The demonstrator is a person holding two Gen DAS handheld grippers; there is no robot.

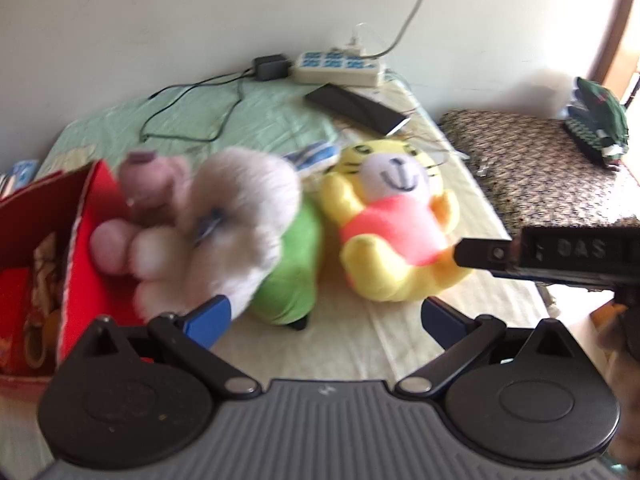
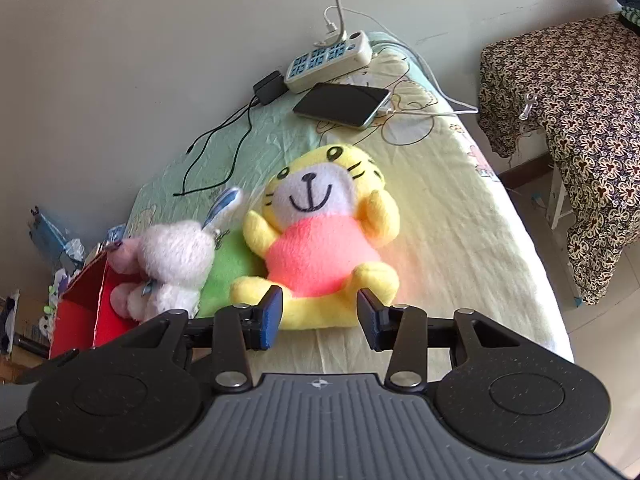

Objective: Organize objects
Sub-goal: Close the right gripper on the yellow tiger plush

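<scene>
**Daylit, fisheye-warped, partly blurred**

Bright daylight enters from the right, washing out the upper right corner in the left wrist view. There the white plush rabbit (image 1: 224, 220) ahead-left of the left tool (image 1: 326, 320) is smeared. The right wrist view is sharp. Edges bow and darken in both.

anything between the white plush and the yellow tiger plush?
Yes: a green plush lies between the white plush and the yellow tiger plush, partly under the white one. Clearest in the right wrist view.
</scene>
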